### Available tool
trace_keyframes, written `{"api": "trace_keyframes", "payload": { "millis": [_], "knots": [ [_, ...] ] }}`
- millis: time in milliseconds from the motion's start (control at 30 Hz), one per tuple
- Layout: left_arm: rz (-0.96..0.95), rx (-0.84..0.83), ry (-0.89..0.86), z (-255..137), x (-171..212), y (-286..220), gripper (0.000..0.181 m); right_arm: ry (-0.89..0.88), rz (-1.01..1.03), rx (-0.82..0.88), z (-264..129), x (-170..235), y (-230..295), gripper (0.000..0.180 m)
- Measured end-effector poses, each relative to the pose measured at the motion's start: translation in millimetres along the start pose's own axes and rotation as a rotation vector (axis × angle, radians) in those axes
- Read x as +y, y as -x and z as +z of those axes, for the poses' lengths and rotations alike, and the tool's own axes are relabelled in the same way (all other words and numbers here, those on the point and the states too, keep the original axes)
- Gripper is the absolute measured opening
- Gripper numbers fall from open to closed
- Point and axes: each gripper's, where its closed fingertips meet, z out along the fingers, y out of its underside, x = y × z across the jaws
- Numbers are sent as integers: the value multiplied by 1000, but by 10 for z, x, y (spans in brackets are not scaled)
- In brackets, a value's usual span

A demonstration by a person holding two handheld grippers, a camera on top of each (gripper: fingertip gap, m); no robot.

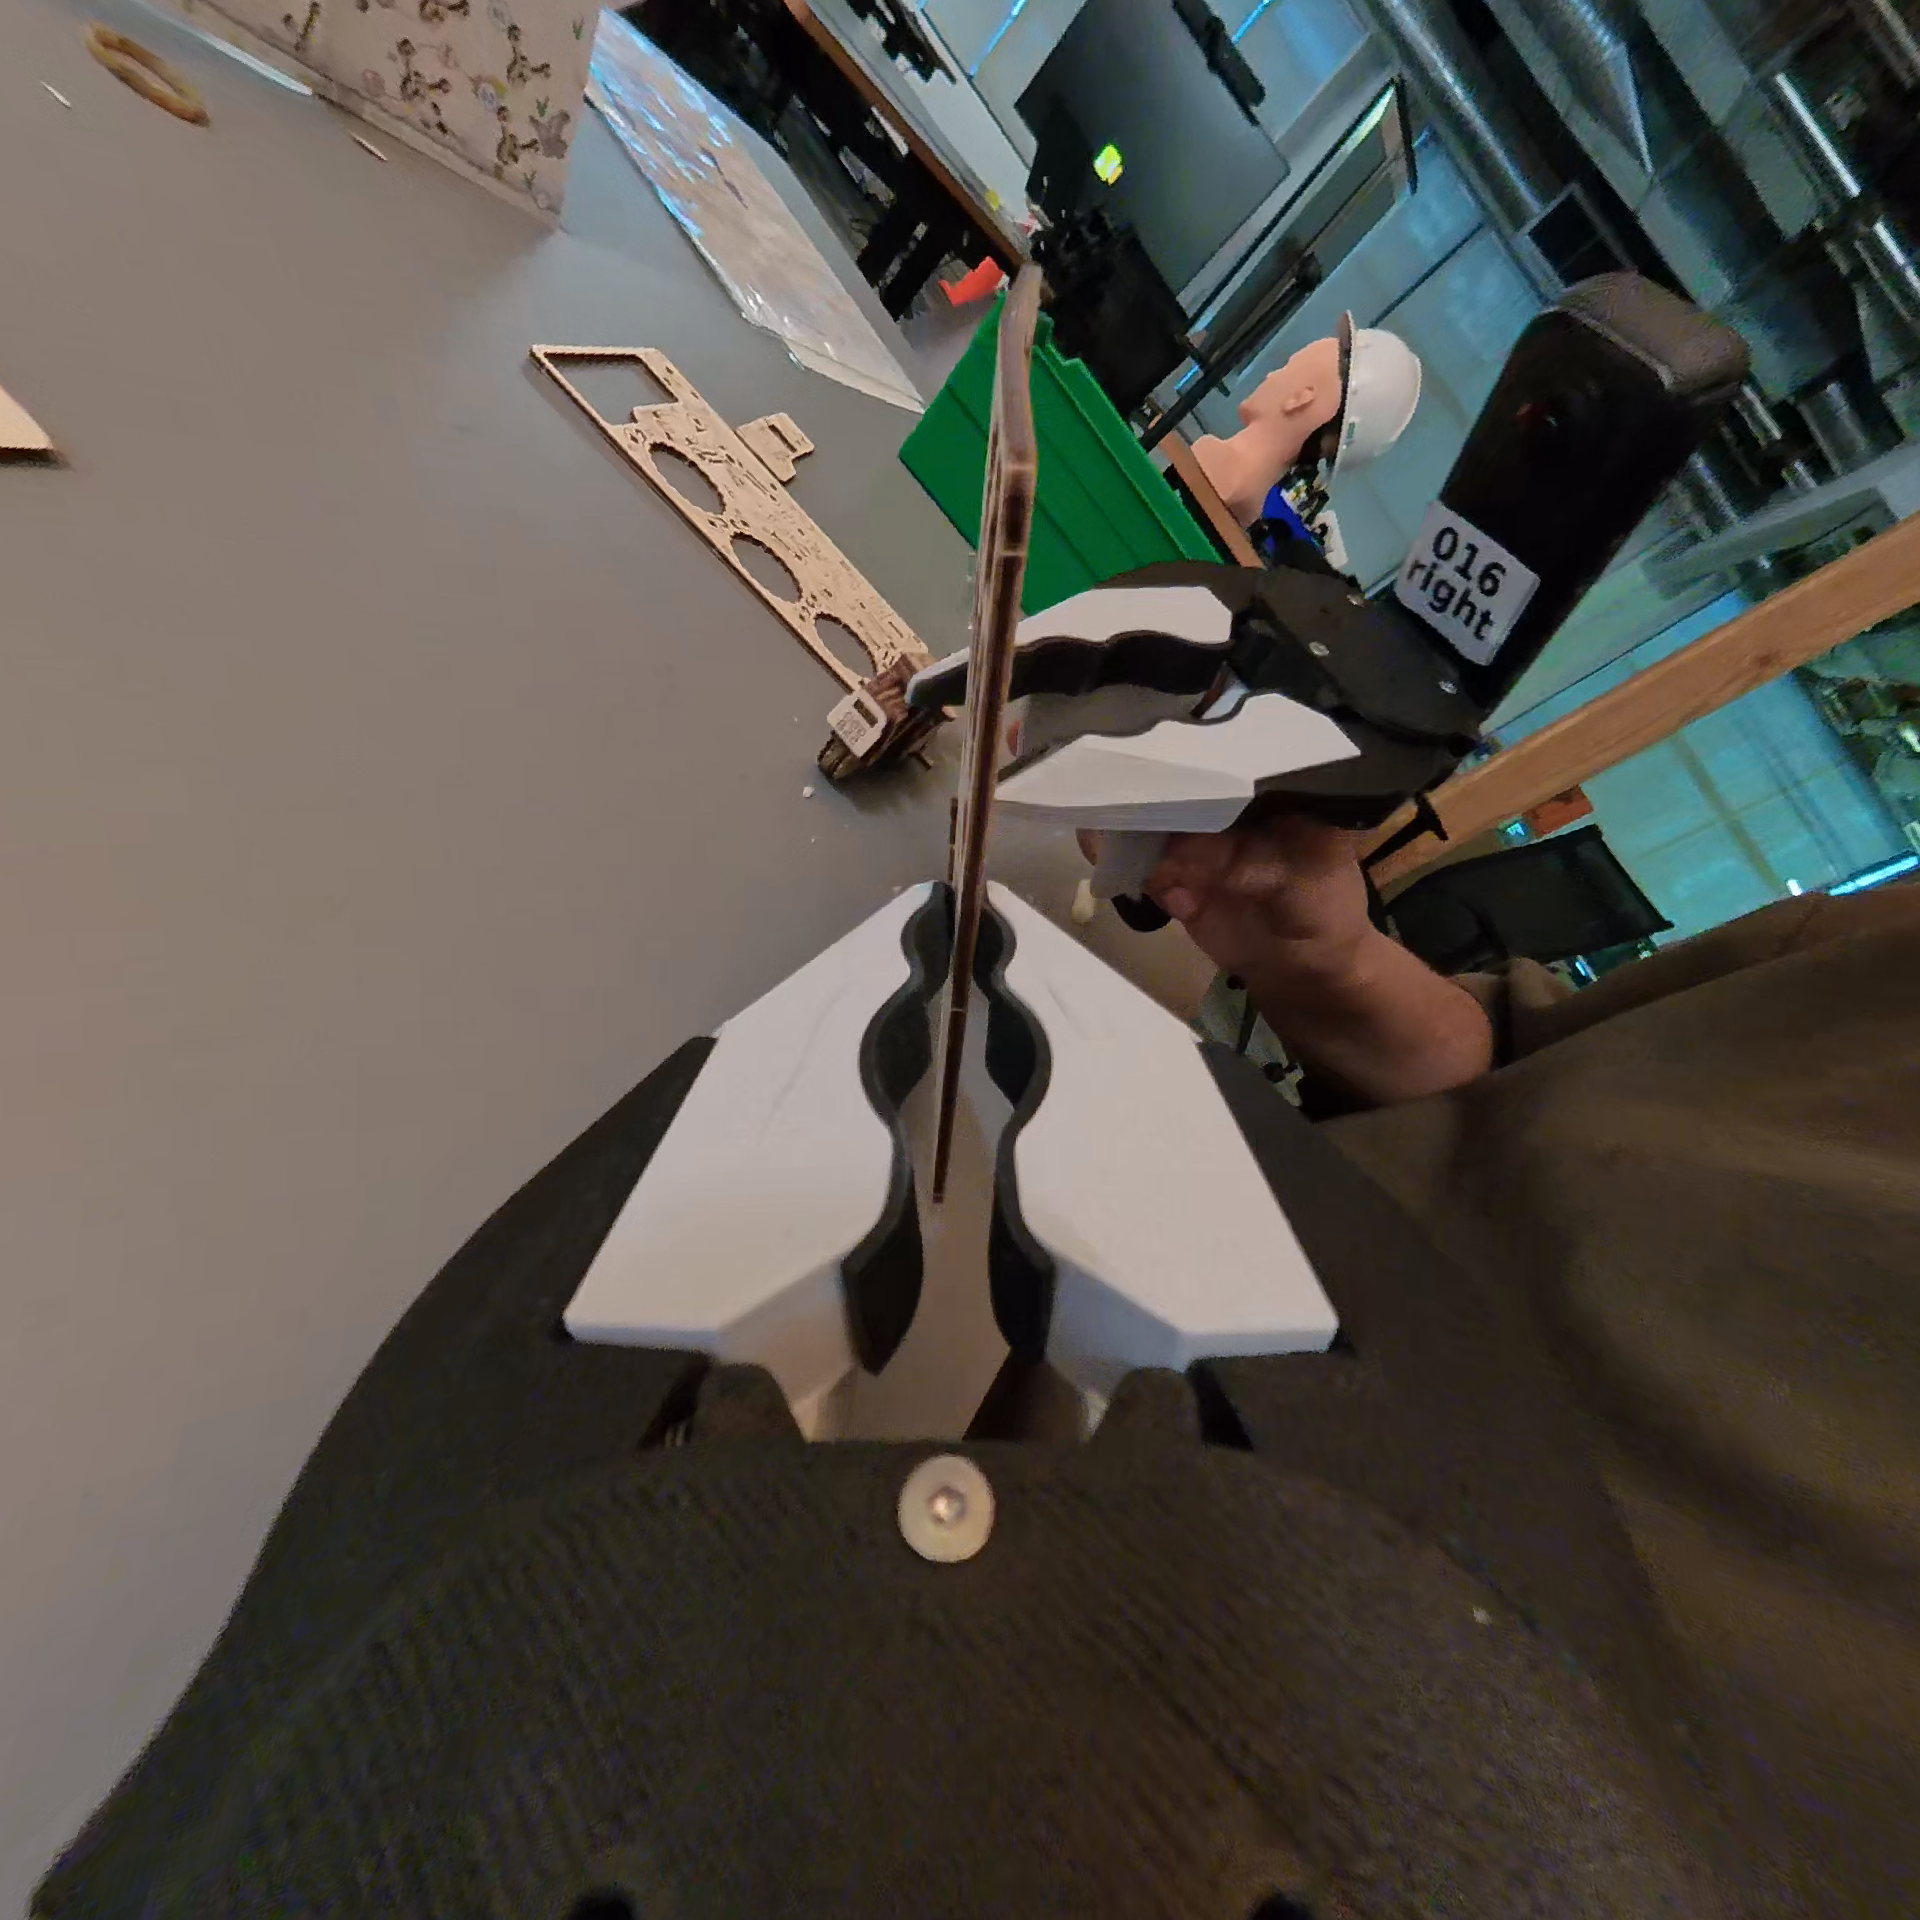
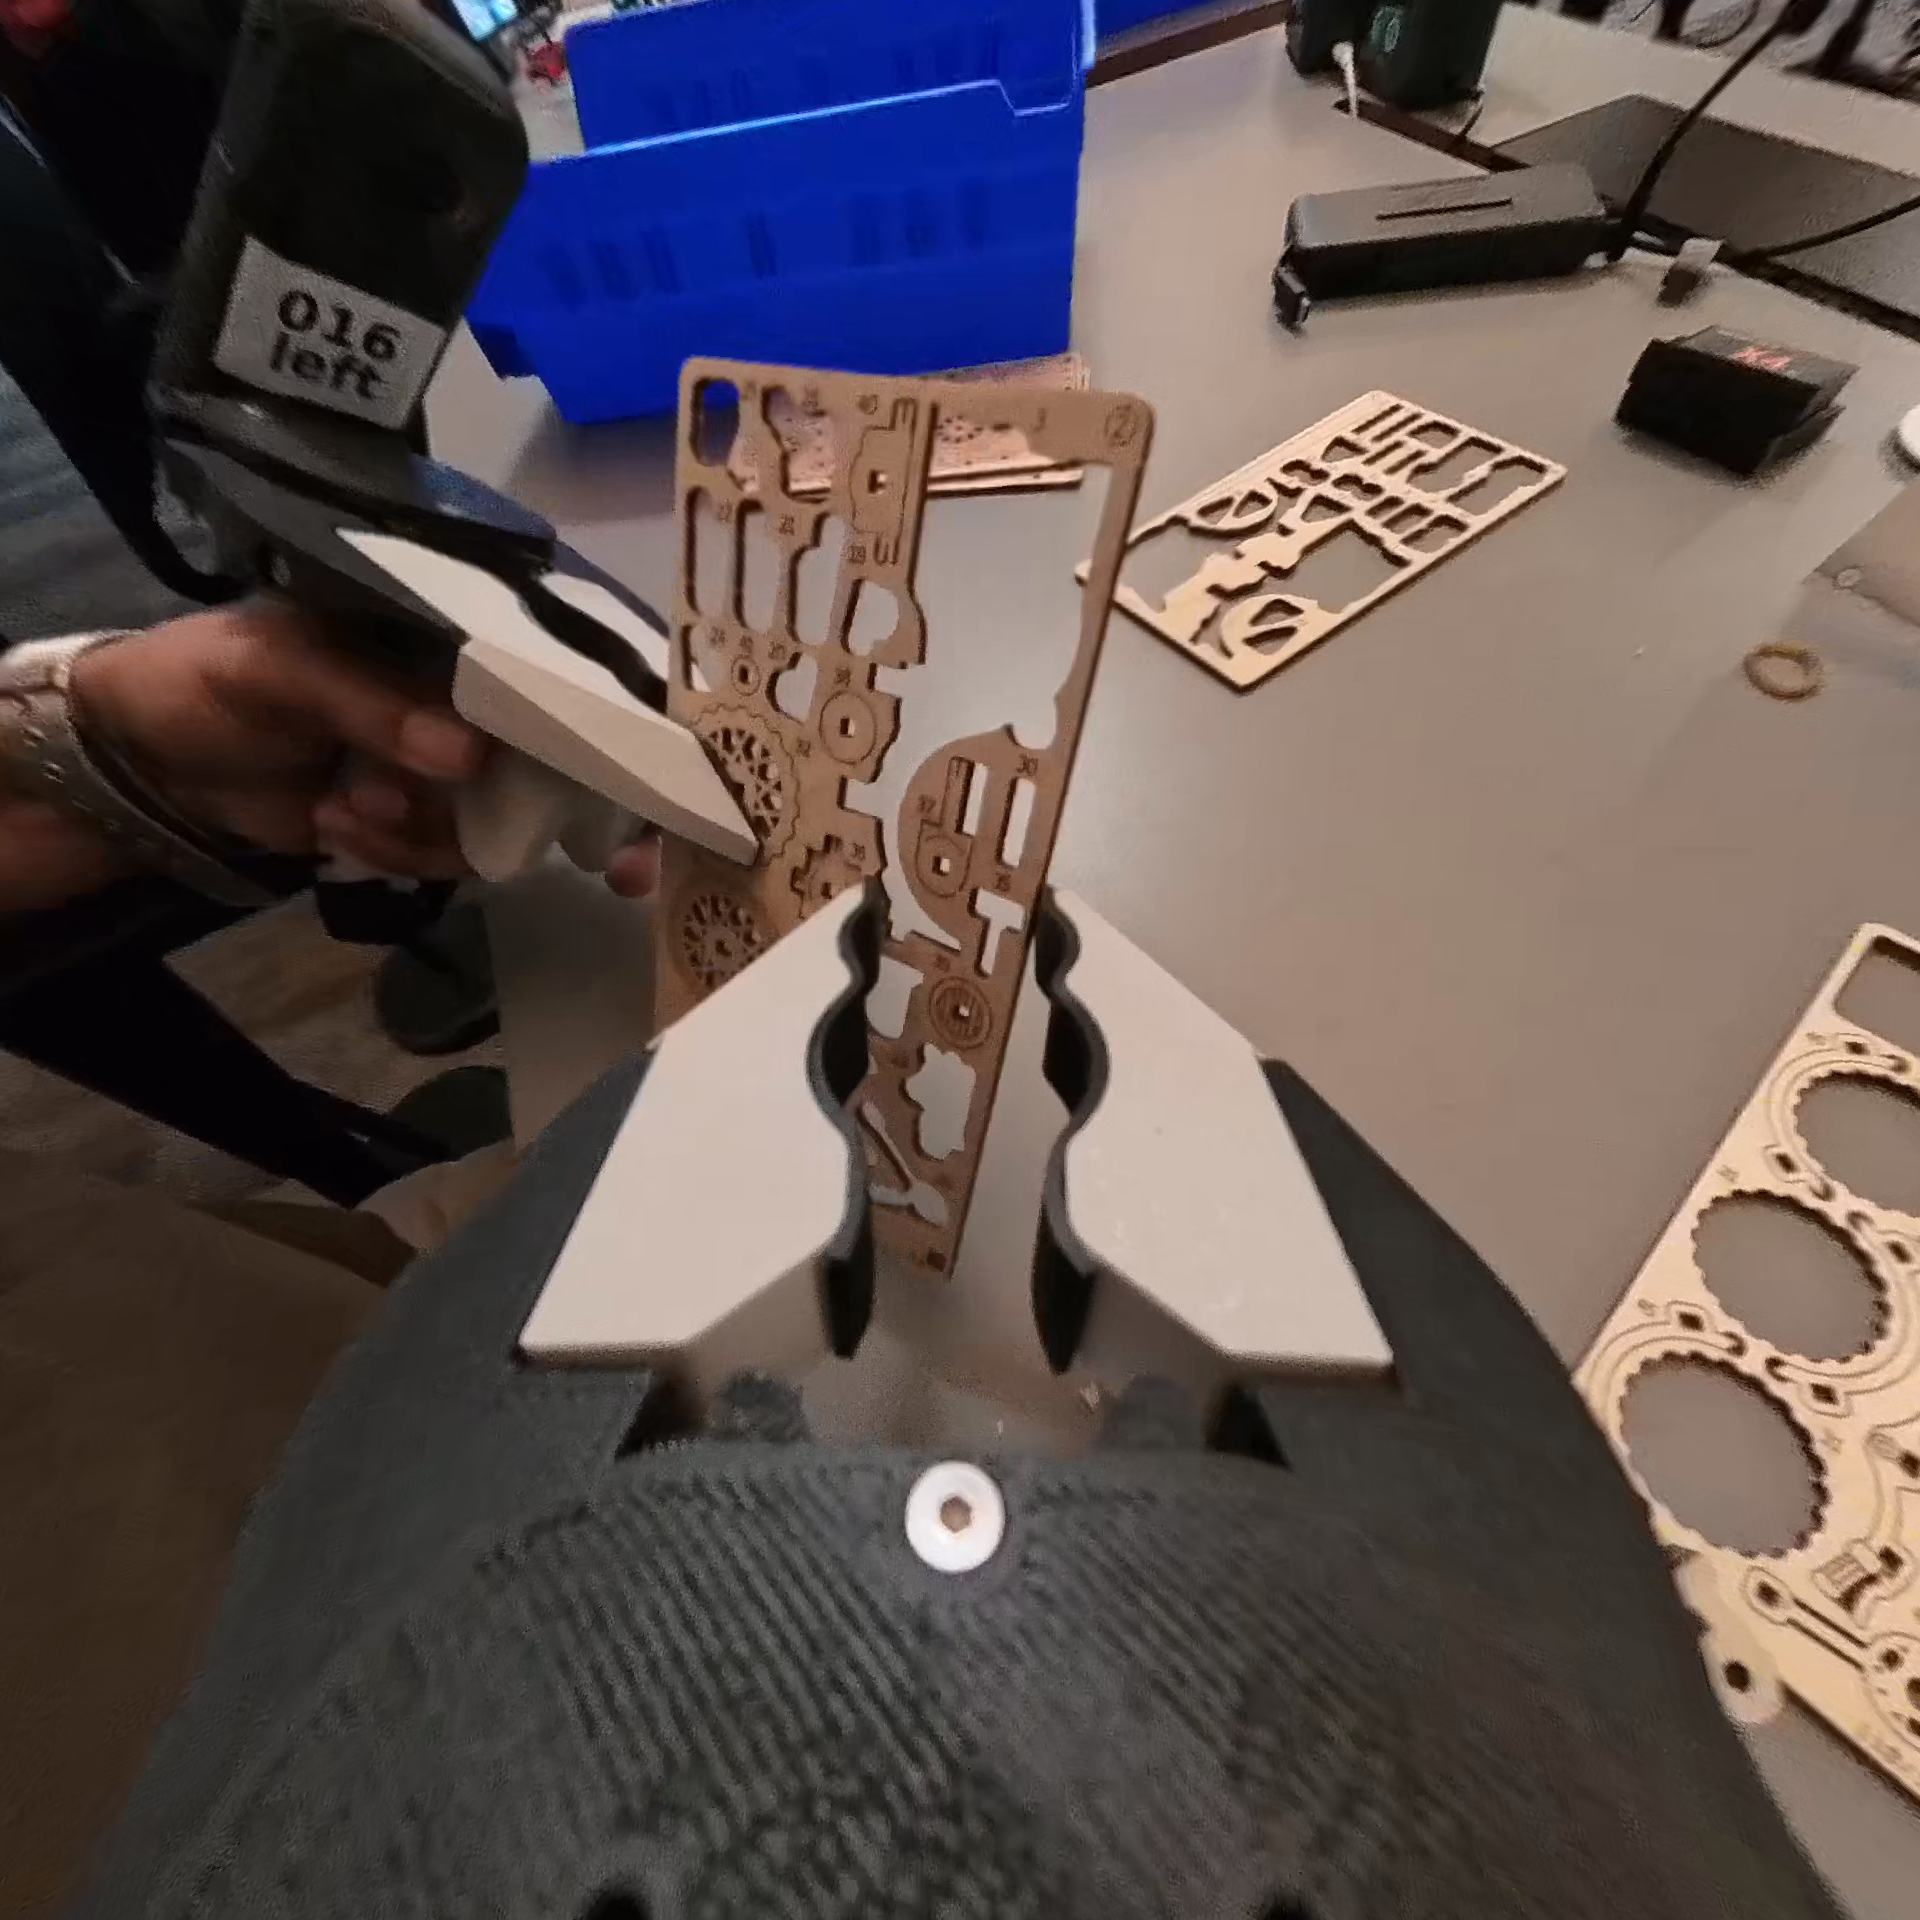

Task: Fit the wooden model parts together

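In my left wrist view, a green bin (image 1: pixel 1049 488) sits at upper centre past the table (image 1: pixel 260 727) edge; its inside is hidden from here. My left gripper (image 1: pixel 961 914) has its fingers drawn in close on the wooden parts sheet (image 1: pixel 1003 582), which I see edge-on, standing upright from between my fingertips toward the top of the frame. My right gripper (image 1: pixel 961 717) comes in from the right, one white finger on each side of the sheet's edge, with a gap showing between them. On the table left of centre lies a flat punched-out sheet (image 1: pixel 727 520) with round holes, and a small wooden ring (image 1: pixel 145 73) lies at the upper left.

In my right wrist view, a blue bin (image 2: pixel 821 229) stands at the top centre behind the sheet; I cannot see into it. Here the wooden parts sheet (image 2: pixel 894 727) shows its broad face, full of cut-out gears and part shapes, which the other view hides. Its lower part lies between my right gripper's (image 2: pixel 956 914) fingers, close to the left finger and clear of the right one, so my claw stands open around it. My left gripper (image 2: pixel 727 810) pinches the sheet's left edge at mid-left of the frame. Another emptied sheet (image 2: pixel 1330 540) lies on the table at upper right, and a sheet with large round holes (image 2: pixel 1745 1299) at the lower right.
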Motion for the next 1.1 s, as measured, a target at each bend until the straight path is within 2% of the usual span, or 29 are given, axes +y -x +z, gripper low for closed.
{"api": "trace_keyframes", "payload": {
  "millis": [133,267,700,1000,1100],
  "knots": [
    [-10,27,-14,-10,-33,-37,0,-11,-8,-25,-36,-49,11,31],
    [0,29,-16,5,-30,-61,0,-17,51,-62,19,-20,74,49],
    [19,16,-11,-6,-29,-53,0,11,174,-137,41,23,104,39],
    [22,-22,25,56,50,-21,0,69,-3,22,88,114,-7,39],
    [-16,12,2,24,3,-41,0,51,17,1,67,64,20,39]
  ]
}}
